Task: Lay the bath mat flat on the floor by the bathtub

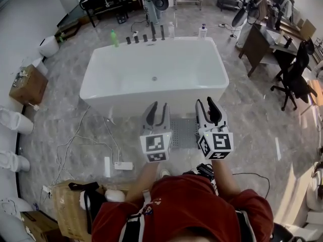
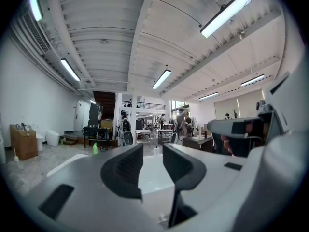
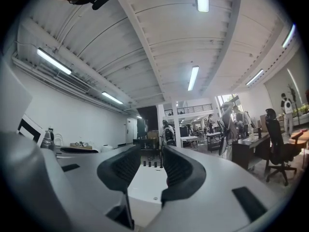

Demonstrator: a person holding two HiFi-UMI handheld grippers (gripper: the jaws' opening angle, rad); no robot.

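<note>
A grey perforated bath mat (image 1: pixel 184 132) lies flat on the marble floor against the near side of the white bathtub (image 1: pixel 151 74). I hold both grippers raised in front of me, above the mat and pointing toward the tub. My left gripper (image 1: pixel 157 106) hangs over the mat's left end, its jaws a narrow gap apart with nothing between them. My right gripper (image 1: pixel 204 103) hangs over the mat's right end, also part open and empty. In the left gripper view the left gripper (image 2: pixel 152 151) frames the tub (image 2: pixel 152 178). In the right gripper view the right gripper (image 3: pixel 151 153) frames the tub (image 3: pixel 145 182) too.
A wicker basket (image 1: pixel 70 205) stands at my left. A power strip with cables (image 1: pixel 121 165) lies on the floor left of the mat. A cardboard box (image 1: pixel 28 84) and toilets (image 1: pixel 15 120) line the left wall. A desk (image 1: pixel 257 44) and office chair (image 1: pixel 295 79) stand at the right.
</note>
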